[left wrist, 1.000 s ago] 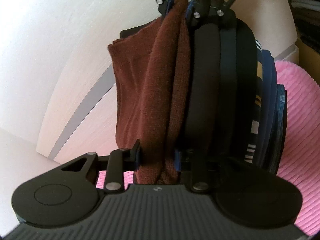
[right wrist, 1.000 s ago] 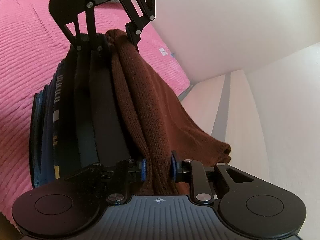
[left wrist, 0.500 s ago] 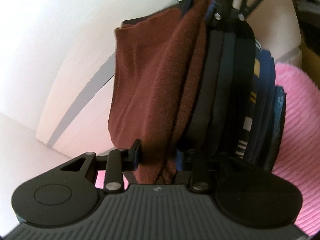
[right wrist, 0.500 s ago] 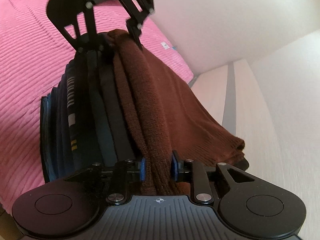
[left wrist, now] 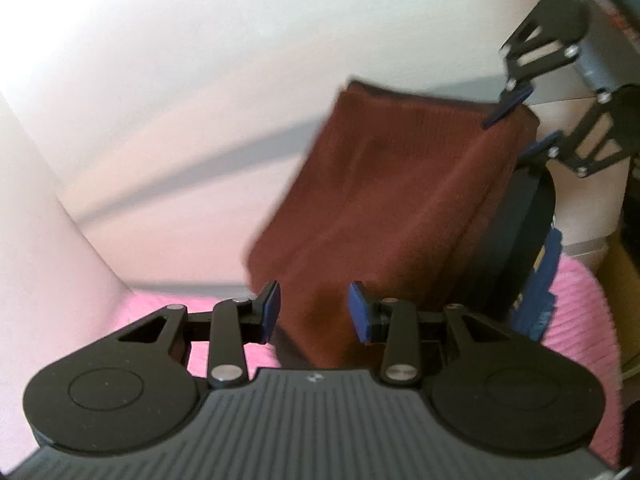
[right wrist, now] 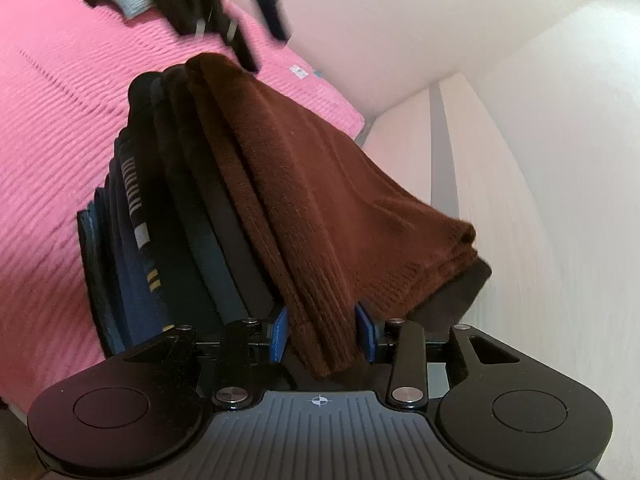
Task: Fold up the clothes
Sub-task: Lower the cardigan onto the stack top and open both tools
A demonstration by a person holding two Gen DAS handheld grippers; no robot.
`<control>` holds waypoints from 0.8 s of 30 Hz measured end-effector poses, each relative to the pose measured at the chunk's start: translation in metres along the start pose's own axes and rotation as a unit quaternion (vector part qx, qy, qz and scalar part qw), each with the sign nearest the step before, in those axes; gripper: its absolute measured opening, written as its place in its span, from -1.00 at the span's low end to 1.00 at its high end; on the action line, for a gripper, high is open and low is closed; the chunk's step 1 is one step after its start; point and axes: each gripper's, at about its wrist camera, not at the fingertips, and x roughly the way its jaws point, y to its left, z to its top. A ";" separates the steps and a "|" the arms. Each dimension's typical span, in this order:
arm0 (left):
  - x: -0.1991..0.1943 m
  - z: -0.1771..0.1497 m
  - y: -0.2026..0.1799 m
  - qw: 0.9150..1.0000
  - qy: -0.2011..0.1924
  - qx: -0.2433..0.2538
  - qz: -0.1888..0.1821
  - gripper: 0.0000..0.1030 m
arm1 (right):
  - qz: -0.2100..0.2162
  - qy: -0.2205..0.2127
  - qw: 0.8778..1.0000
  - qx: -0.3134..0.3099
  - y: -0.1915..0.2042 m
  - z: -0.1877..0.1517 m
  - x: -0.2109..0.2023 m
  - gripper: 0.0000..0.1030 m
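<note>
One broad pink ribbed bedspread (right wrist: 52,128) fills my view beneath everything, and on it sits a stack of folded clothes (right wrist: 168,216), darks and navy with striped edges, topped by the brown knitted garment (right wrist: 320,184) I am working with. That knit looks soft, light and floppy, with a fuzzy, grippy surface; I judge the thick folded edge is the place to pinch it, since a single layer would sag. My right gripper (right wrist: 322,336) is letting go: its jaws are opening, with the folded edge between the blue pads and seemingly no longer pressed. My left gripper (left wrist: 314,312) stands released, its jaws closing slightly, the knit beyond them; motion blur makes contact hard to judge. I can read no brand or writing; a small white tag (right wrist: 298,72) on the bedspread is illegible.
</note>
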 end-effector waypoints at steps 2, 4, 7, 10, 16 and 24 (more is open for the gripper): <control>0.017 0.000 -0.005 1.000 0.020 -0.005 -0.014 -0.63 | 0.015 0.012 0.999 0.030 -0.010 0.002 -0.006 -0.25; 0.019 -0.002 -0.012 1.000 0.020 0.001 -0.016 -0.80 | 0.039 0.017 0.996 0.082 -0.026 0.005 -0.018 -0.25; 0.015 0.001 -0.010 1.000 0.022 -0.013 -0.013 -0.81 | 0.069 -0.023 0.982 0.175 -0.056 0.010 -0.036 -0.25; 0.015 -0.002 -0.009 0.999 0.022 -0.027 -0.010 -0.82 | 0.067 -0.047 0.972 0.221 -0.082 0.019 -0.022 -0.25; 0.022 0.003 -0.007 0.997 0.024 -0.072 -0.016 -0.80 | 0.094 0.019 0.949 0.300 -0.101 0.008 0.070 -0.25; -0.004 0.005 0.010 0.984 -0.001 -0.177 0.016 -0.42 | 0.063 -0.052 0.942 0.326 -0.090 0.012 0.019 -0.25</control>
